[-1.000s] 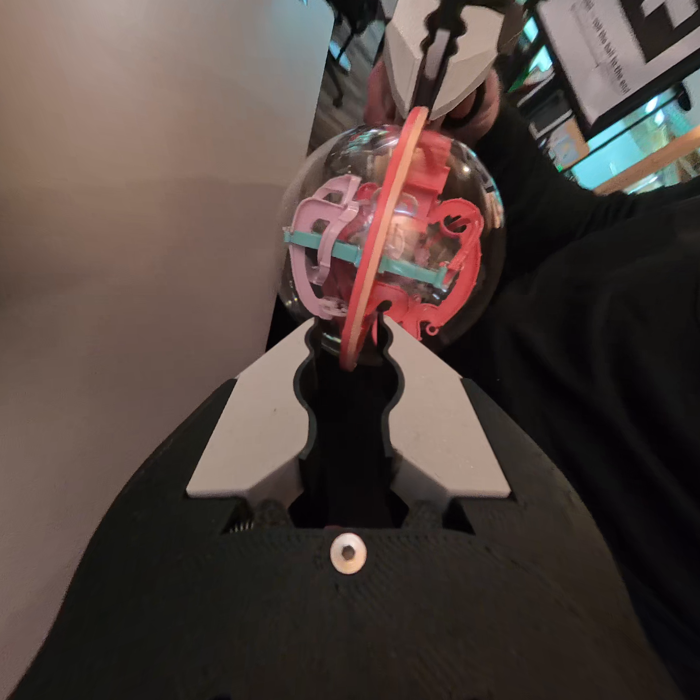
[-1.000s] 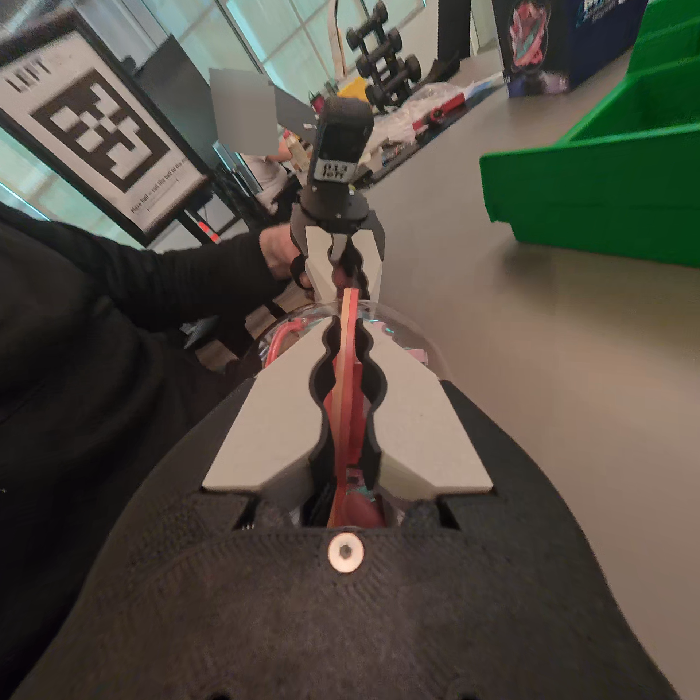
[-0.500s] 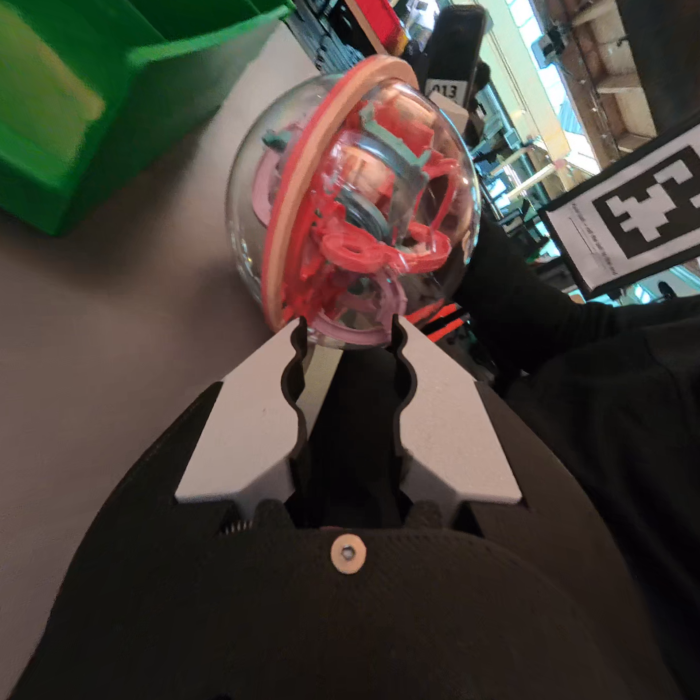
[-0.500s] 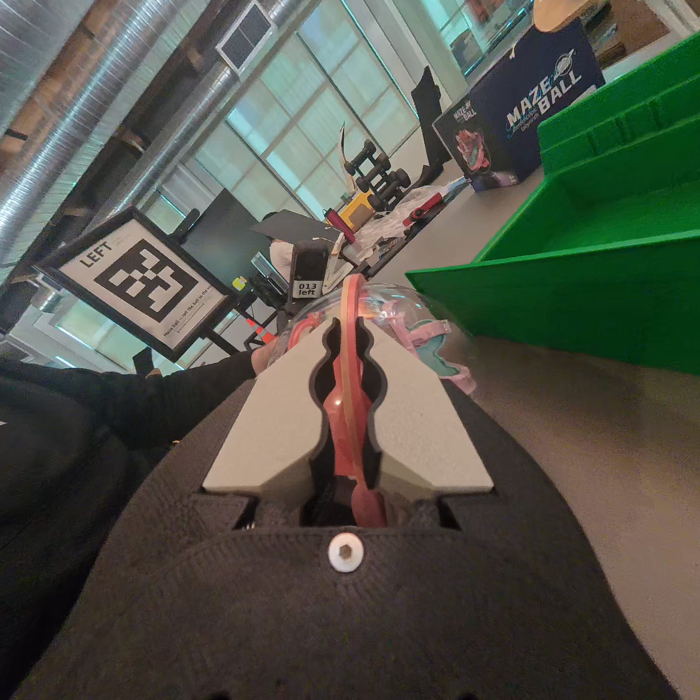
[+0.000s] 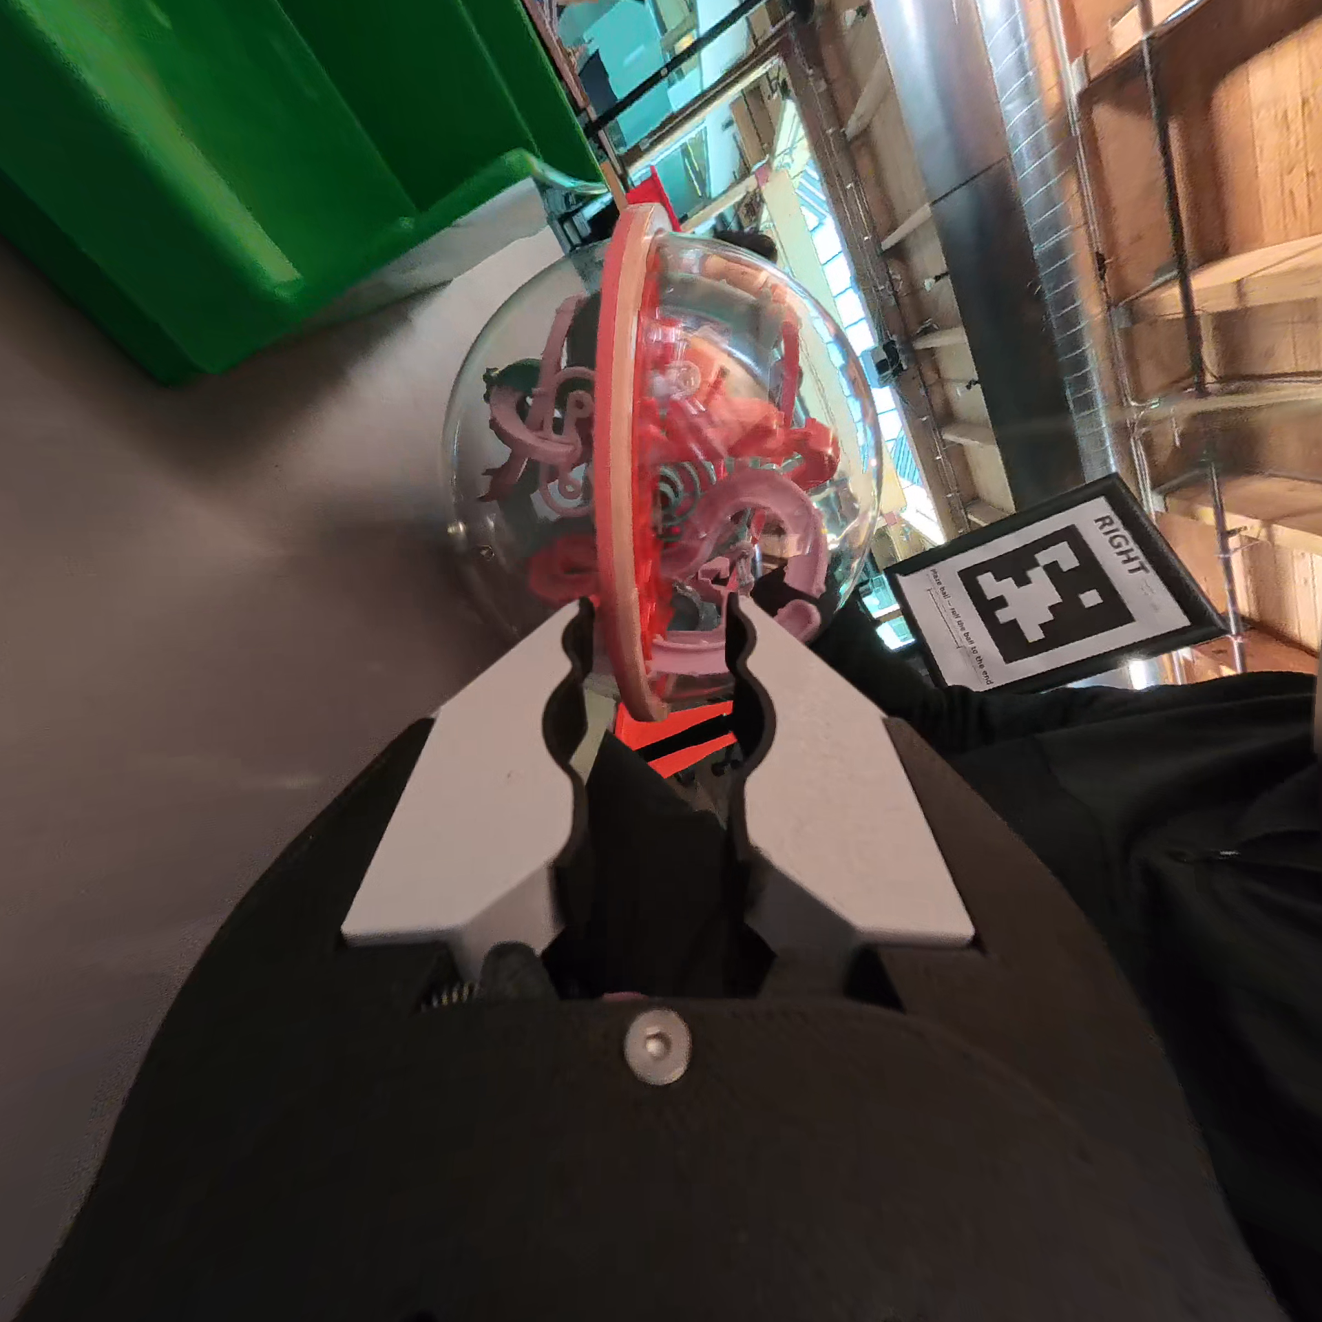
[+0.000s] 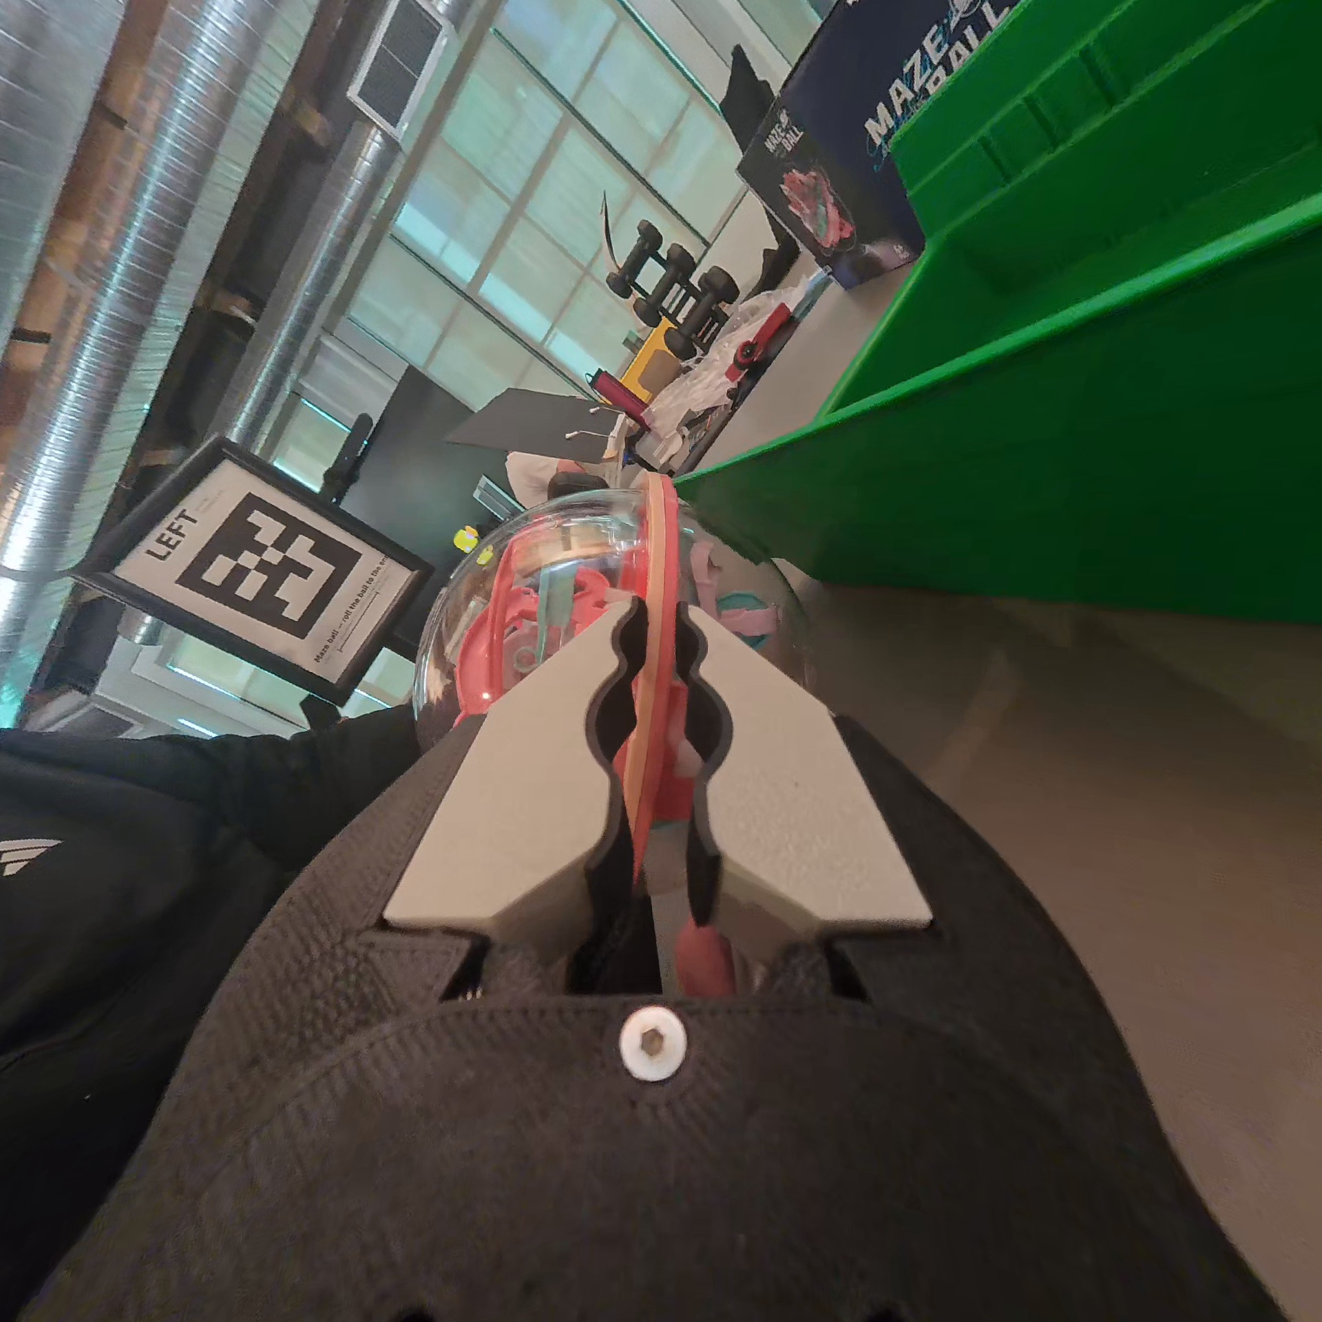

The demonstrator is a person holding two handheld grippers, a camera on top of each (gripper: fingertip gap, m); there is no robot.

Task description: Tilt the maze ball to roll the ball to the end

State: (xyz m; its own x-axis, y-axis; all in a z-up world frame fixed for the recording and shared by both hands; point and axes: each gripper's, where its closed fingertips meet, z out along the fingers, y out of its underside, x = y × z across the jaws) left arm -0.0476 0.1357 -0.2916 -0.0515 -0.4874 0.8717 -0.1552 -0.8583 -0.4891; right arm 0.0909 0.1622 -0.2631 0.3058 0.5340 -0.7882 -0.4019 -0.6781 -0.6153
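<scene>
Green bin point(image 5: 236, 164) seemingly just behind maze ball point(image 5: 665, 458)

Grey tabletop point(image 6: 1073, 787), tall windows point(image 6: 572, 236), silver ducts point(image 6: 143, 236), wooden shelving point(image 5: 1216, 214), green bins point(image 5: 214, 179).

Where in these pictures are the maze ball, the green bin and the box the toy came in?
maze ball point(image 5: 751, 400): left wrist view, on its clear right dome.
green bin point(image 6: 1073, 465): right wrist view, on its near outer wall.
dark blue box point(image 6: 823, 143): right wrist view, on its front face, far along the table.
</scene>
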